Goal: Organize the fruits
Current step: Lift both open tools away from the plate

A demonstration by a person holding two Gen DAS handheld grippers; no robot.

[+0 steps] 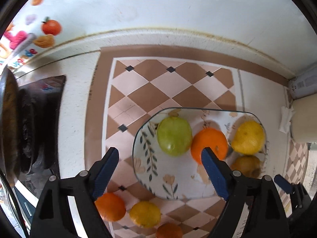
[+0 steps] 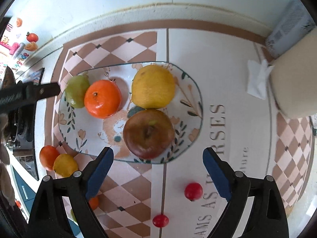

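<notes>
A patterned plate (image 2: 83, 134) (image 1: 150, 170) holds a green apple (image 1: 174, 136) (image 2: 76, 91), an orange (image 1: 210, 144) (image 2: 103, 99), a yellow lemon (image 1: 248, 136) (image 2: 153, 86) and a dark red apple (image 2: 148, 133) (image 1: 246, 165). My left gripper (image 1: 160, 173) is open and empty above the plate's near left edge. My right gripper (image 2: 158, 174) is open and empty just in front of the plate, near the red apple. An orange (image 1: 110, 206) (image 2: 47, 156), a lemon (image 1: 145, 214) (image 2: 65, 165) and another orange (image 1: 169, 231) (image 2: 93, 202) lie on the mat. Two small red fruits (image 2: 193, 191) (image 2: 160, 220) lie near my right gripper.
A checkered mat (image 1: 138, 91) covers the counter. A dark stove with a pan (image 1: 21, 130) is at the left. A cream container (image 2: 295, 79) with white tissue (image 2: 257, 79) stands at the right. The wall (image 1: 158, 10) runs behind, with fruit stickers (image 1: 50, 26) on it at the left.
</notes>
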